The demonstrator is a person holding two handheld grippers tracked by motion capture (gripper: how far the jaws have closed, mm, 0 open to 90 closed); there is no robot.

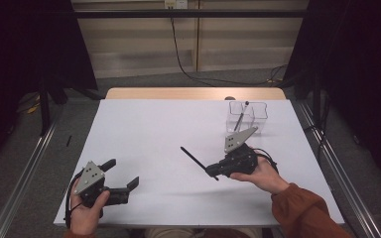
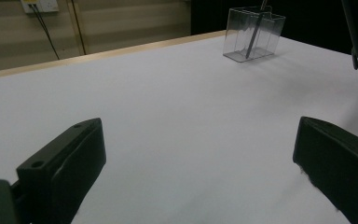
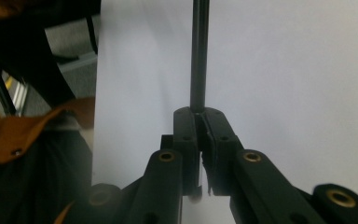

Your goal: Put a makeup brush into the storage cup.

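**Inspector:** Closest to the lens in the right gripper view, the two black jaws of the right gripper (image 3: pixel 200 140) stand pinched together on a thin dark pen (image 3: pixel 199 56). Its shaft runs straight out from between them, in line with the gripper.

**Assistant:** Why grip it near one end?

**Inspector:** My reading: that leaves most of the length free, so the far tip can be steered. In the high view the pen (image 1: pixel 194 160) points up and to the left over the white tabletop (image 1: pixel 144 129), lifted clear of it as far as I can judge.

**Assistant:** And the clear container (image 1: pixel 247 117)?

**Inspector:** It stands upright near the far right edge, divided into compartments, and already holds a similar stick (image 1: pixel 241 116) leaning inside. Likely the destination; the open top suits an end-first drop.

**Assistant:** Left side?

**Inspector:** The left gripper (image 1: pixel 120 177) rests low near the front left corner, well apart from the container, its jaws spread wide with nothing between them. It appears parked to keep the path free.
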